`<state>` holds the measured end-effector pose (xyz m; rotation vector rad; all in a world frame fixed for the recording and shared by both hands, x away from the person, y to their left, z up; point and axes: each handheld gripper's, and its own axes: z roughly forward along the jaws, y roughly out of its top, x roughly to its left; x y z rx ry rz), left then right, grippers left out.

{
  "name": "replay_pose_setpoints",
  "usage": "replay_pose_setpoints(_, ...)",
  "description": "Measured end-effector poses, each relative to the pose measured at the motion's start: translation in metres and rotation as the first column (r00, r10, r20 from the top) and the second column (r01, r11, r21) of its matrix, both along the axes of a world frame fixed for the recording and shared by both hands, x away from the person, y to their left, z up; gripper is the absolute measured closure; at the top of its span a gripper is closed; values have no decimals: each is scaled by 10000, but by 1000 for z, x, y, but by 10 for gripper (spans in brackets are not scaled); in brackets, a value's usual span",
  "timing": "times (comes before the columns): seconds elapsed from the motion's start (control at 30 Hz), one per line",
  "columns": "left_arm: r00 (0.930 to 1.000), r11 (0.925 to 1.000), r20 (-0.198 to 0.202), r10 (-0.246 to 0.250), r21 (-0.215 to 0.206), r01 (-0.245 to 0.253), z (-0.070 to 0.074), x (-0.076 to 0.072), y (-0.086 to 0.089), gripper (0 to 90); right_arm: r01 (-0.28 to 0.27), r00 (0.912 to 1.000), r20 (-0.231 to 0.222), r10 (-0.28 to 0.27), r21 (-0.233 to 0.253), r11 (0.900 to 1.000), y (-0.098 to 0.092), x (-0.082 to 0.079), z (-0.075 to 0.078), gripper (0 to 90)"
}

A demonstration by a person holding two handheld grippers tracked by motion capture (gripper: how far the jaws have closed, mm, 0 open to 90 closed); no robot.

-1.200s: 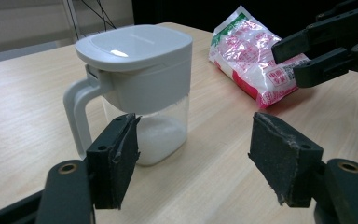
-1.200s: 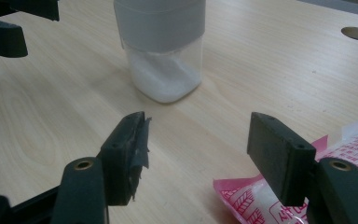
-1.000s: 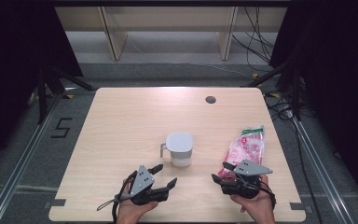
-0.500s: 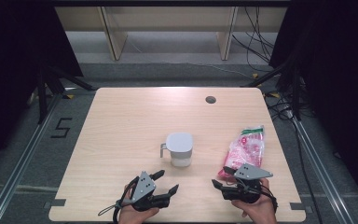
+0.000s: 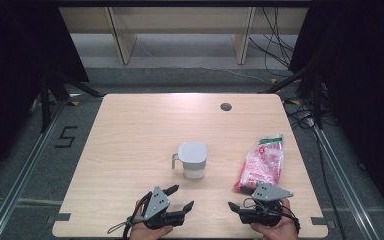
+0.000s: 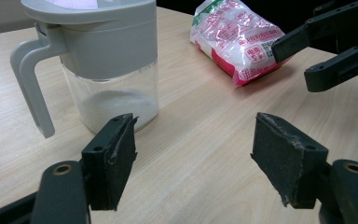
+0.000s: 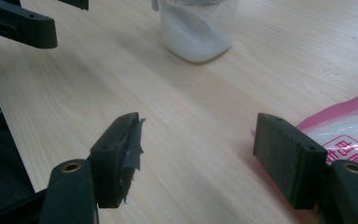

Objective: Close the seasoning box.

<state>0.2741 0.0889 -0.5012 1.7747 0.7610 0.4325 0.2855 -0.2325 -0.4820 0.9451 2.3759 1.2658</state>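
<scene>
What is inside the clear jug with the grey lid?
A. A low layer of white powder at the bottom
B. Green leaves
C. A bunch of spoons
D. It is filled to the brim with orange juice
A: through the clear wall of the jug a shallow layer of white powder lies at the bottom, with the rest of the jug empty above it.

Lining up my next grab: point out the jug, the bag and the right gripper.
jug (image 5: 192,160), high view, on its grey lid.
bag (image 5: 262,161), high view, middle of the pink plastic.
right gripper (image 7: 200,161), right gripper view, midway between its open jaws.
</scene>
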Motion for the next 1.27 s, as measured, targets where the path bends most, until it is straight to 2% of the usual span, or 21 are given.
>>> replay_pose_setpoints(0.03, 10000, 10000, -15, 0, -50, 0, 0, 0, 0, 295, -117, 9999, 39, 117, -43, 9999, 0, 0, -1, 326)
replay_pose_setpoints(0.07, 9997, 9994, 181, -164, 303, 159, 1, 0, 2, 295, 40, 9999, -111, -40, -19, 10000, 0, -1, -1, 326)
replay_pose_setpoints(0.13, 9996, 9996, 204, -181, 217, 177, 0, 0, 1, 295, -72, 9999, 98, 73, -97, 9999, 0, -1, -2, 326)
replay_pose_setpoints(0.2, 9999, 9998, 92, -130, 148, 128, 0, -1, 0, 295, -69, 9999, -114, 68, -74, 9999, 0, -3, -2, 324)
replay_pose_setpoints(0.23, 9996, 9993, 141, -240, 278, 236, 0, 0, 1, 295, -170, 9998, -91, 169, -99, 9998, 0, -3, -3, 323)
replay_pose_setpoints(0.37, 9996, 9995, 194, -218, 248, 214, 0, 0, 1, 295, -126, 9999, -38, 125, -230, 9997, -1, -4, -4, 322)
replay_pose_setpoints(0.4, 9999, 9999, 56, -90, 74, 90, 0, -1, 0, 295, -212, 9997, -127, 210, -184, 9996, -1, -5, -4, 322)
replay_pose_setpoints(0.43, 10000, 9999, -36, -20, 131, 20, 0, -2, 1, 294, -122, 9997, -210, 119, -142, 9998, -1, -6, -5, 322)
replay_pose_setpoints(0.5, 10000, 9999, -44, 11, 125, -10, 0, -2, 2, 294, -146, 9997, -175, 143, -213, 9997, -2, -7, -6, 322)
replay_pose_setpoints(0.53, 9999, 9996, 128, -112, 276, 108, 0, 0, 4, 294, -47, 9991, -412, 44, -75, 10000, -1, -9, -7, 321)
replay_pose_setpoints(0.57, 9999, 9999, -84, 75, 79, -74, 0, -2, 3, 294, -223, 9995, -247, 218, -194, 9996, -3, -6, -8, 321)
replay_pose_setpoints(0.6, 9999, 9999, -105, 110, 69, -109, 0, -2, 3, 294, 13, 9988, -484, -21, -158, 9999, -2, -9, -8, 321)
replay_pose_setpoints(0.63, 9999, 9999, -82, 61, 104, -60, 0, -2, 3, 294, -210, 9997, -97, 207, -323, 9993, -4, -7, -8, 320)
replay_pose_setpoints(0.73, 9999, 9999, -97, 50, 131, -49, 0, -2, 3, 294, -125, 9996, -243, 120, -235, 9996, -4, -9, -8, 320)
replay_pose_setpoints(0.8, 9999, 9998, -118, 71, 181, -69, -1, -2, 3, 293, -157, 9998, -130, 153, -330, 9993, -5, -8, -9, 320)
replay_pose_setpoints(0.87, 10000, 10000, -81, 9, 81, -9, -2, -1, 3, 293, -170, 9996, -215, 163, -327, 9993, -4, -9, -9, 319)
replay_pose_setpoints(0.93, 9998, 9999, -168, 146, 15, -146, -2, -2, 3, 293, -243, 9995, -206, 234, -427, 9988, -5, -9, -9, 319)
replay_pose_setpoints(1.0, 9998, 9999, -181, 42, 101, -40, -2, -1, 4, 293, -240, 9997, -100, 235, -435, 9988, -5, -9, -10, 318)
replay_pose_setpoints(1.03, 9997, 9998, -185, 159, 160, -156, -2, -1, 4, 292, -262, 9996, -127, 257, -390, 9989, -5, -10, -10, 318)
replay_pose_setpoints(1.17, 9997, 9998, -136, 182, -32, -183, -1, -2, 4, 292, -242, 9996, -129, 236, -441, 9987, -5, -10, -10, 315)
replay_pose_setpoints(1.27, 9997, 9998, -176, 182, 81, -180, -1, -2, 6, 290, -253, 9996, -115, 249, -450, 9987, -5, -9, -10, 315)
